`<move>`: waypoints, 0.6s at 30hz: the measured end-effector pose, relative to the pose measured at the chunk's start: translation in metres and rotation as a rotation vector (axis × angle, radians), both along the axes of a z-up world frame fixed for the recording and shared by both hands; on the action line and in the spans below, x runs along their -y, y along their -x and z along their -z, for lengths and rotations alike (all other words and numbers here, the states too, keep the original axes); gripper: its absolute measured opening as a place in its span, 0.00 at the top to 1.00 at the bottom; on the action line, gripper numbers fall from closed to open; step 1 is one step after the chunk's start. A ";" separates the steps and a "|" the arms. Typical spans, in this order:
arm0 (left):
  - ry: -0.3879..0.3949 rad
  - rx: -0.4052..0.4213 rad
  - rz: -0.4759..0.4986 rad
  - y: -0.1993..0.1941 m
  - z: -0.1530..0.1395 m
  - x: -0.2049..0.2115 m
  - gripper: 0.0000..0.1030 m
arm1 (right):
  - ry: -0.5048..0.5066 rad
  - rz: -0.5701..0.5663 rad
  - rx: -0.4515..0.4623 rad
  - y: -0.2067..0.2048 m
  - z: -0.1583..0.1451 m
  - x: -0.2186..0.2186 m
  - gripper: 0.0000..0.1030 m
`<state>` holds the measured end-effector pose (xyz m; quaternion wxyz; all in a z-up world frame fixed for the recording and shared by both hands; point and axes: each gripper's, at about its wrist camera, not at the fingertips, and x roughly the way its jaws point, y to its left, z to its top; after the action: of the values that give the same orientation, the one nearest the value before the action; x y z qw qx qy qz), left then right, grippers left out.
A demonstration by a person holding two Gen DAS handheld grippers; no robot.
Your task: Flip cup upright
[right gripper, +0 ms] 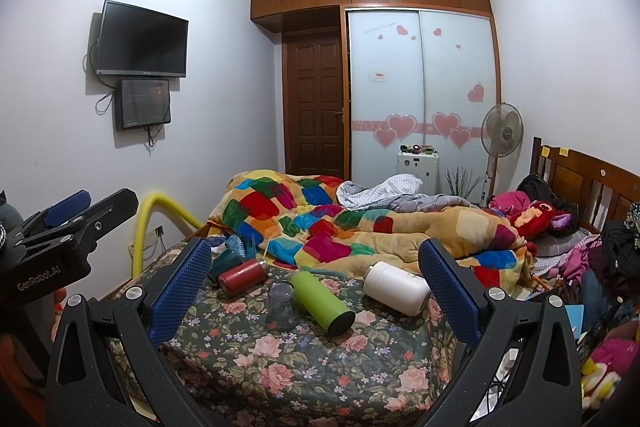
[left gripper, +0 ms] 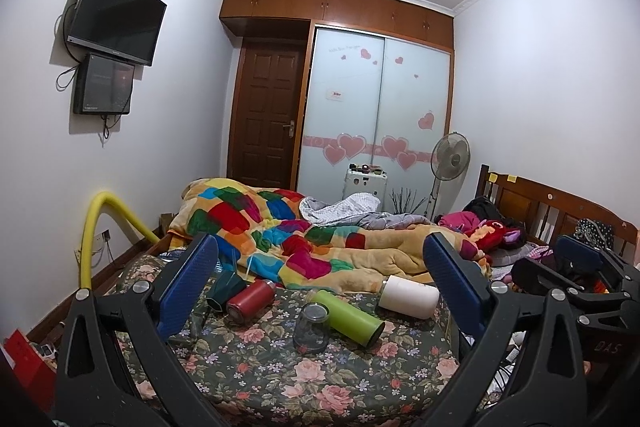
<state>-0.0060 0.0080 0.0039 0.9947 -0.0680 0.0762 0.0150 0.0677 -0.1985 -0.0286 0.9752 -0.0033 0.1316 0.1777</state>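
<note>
A clear glass cup (left gripper: 311, 327) stands upside down on the floral bed cover (left gripper: 280, 367), touching a green bottle (left gripper: 348, 317) that lies on its side. In the right wrist view the cup (right gripper: 282, 307) sits beside the green bottle (right gripper: 322, 303). A red bottle (left gripper: 250, 301) (right gripper: 242, 275) and a white bottle (left gripper: 408, 295) (right gripper: 396, 287) also lie on their sides. My left gripper (left gripper: 320, 275) is open and empty, held above and short of the cup. My right gripper (right gripper: 316, 273) is open and empty, likewise back from the cup.
A dark green cup (left gripper: 226, 289) lies left of the red bottle. A colourful quilt (left gripper: 304, 239) is heaped behind the bottles. A yellow tube (left gripper: 100, 227) arches at the bed's left edge. Clothes and a headboard (left gripper: 560, 207) are on the right. The right gripper shows at the left wrist view's right edge (left gripper: 580, 267).
</note>
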 end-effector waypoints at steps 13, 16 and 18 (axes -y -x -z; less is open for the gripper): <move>-0.010 -0.030 -0.006 -0.018 0.010 -0.001 0.00 | 0.009 0.011 -0.047 -0.018 0.009 0.007 0.00; -0.008 -0.051 -0.012 -0.030 0.017 -0.004 0.00 | 0.021 0.014 -0.079 -0.031 0.016 0.008 0.00; -0.001 -0.076 -0.016 -0.042 0.023 -0.008 0.00 | 0.025 0.014 -0.104 -0.040 0.023 0.008 0.00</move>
<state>0.0360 0.0161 -0.0196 0.9909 -0.0675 0.1135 0.0257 0.1079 -0.2064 -0.0515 0.9681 -0.0055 0.1845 0.1693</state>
